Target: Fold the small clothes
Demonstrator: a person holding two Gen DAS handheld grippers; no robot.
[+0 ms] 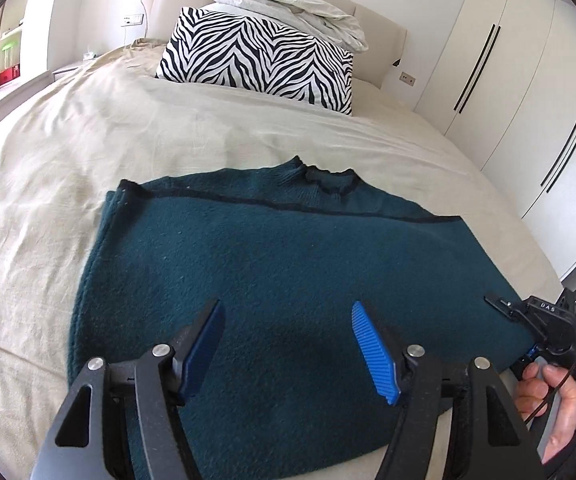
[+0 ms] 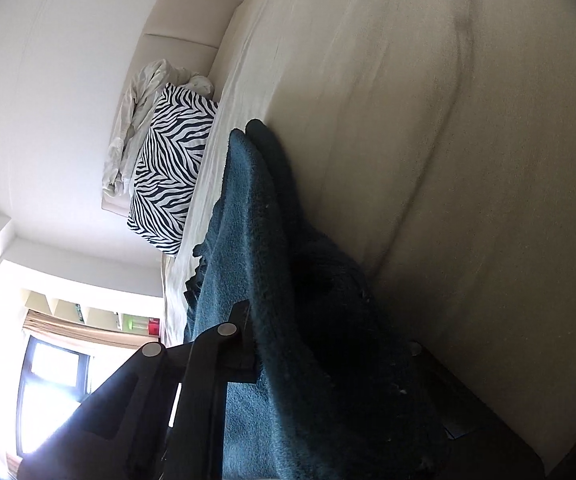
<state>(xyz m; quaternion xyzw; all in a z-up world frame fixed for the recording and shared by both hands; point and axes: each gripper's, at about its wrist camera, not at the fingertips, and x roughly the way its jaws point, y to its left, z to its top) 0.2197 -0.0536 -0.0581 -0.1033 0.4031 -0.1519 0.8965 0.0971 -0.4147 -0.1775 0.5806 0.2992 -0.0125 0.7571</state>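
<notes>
A dark teal sweater (image 1: pixel 288 264) lies flat on the beige bed sheet (image 1: pixel 88 160), its neckline toward the headboard. My left gripper (image 1: pixel 288 312) hangs open over its near half, with only flat cloth below the blue pads (image 1: pixel 371 344). At the sweater's right edge, my right gripper (image 1: pixel 499 304) is held by a hand (image 1: pixel 547 396). In the right wrist view, rolled on its side, the teal sweater (image 2: pixel 256 264) is bunched in my right gripper (image 2: pixel 288 312), which is shut on it. The cloth hides both of that gripper's fingertips.
A zebra-print pillow (image 1: pixel 256 60) and a crumpled white duvet (image 1: pixel 288 4) sit against the headboard. White wardrobe doors (image 1: pixel 507 80) stand close along the bed's right side. Bare sheet stretches left of the sweater and beyond it.
</notes>
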